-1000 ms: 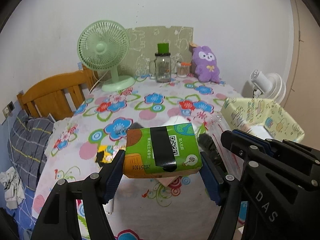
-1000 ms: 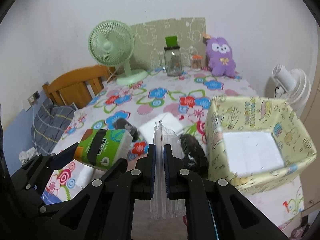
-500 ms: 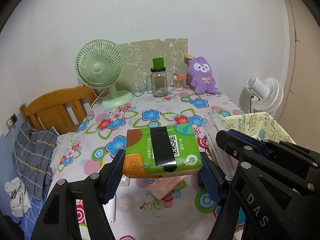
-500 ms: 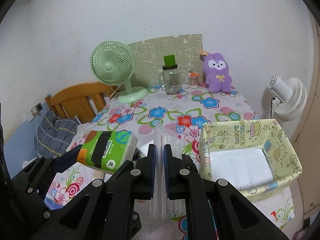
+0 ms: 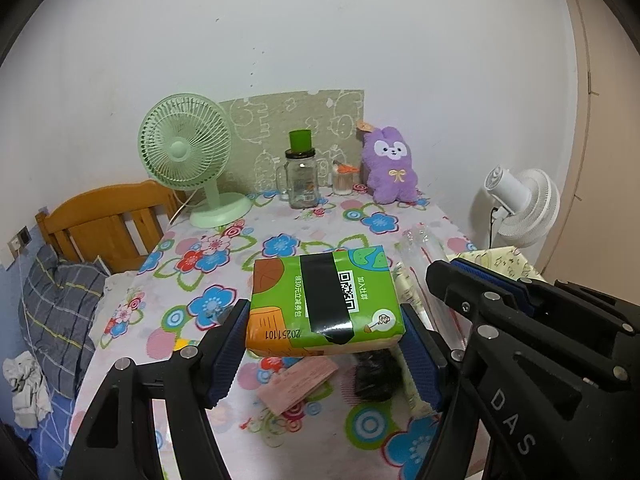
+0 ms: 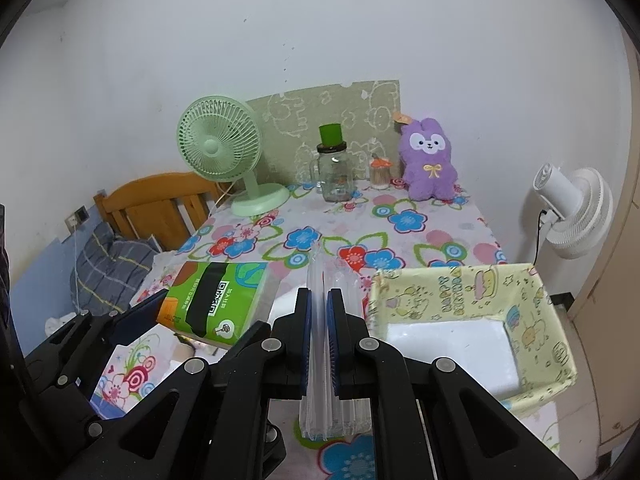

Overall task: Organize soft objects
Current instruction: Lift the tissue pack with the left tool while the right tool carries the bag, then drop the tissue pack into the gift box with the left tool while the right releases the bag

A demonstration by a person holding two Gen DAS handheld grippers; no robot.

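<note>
Floral-clothed worktop (image 5: pixel 280 216) against white wall; green fan (image 5: pixel 186 152) upper left, purple plush (image 5: pixel 391 170) beyond. Left hand-held gripper (image 5: pixel 324 344) clamped on green tissue pack (image 5: pixel 324 306), frame centre. Right hand-held gripper (image 6: pixel 319 340) pinched on clear plastic pack (image 6: pixel 320 280). Yellow box (image 6: pixel 532 320) lower right. Since earlier frame: worktop lower in view, more wall showing.

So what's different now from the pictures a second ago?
Both grippers rose: the table looks farther below. The left gripper keeps the tissue pack clamped, the right gripper keeps the clear plastic bag pinched. The fan, jar, bunny and box stayed put.
</note>
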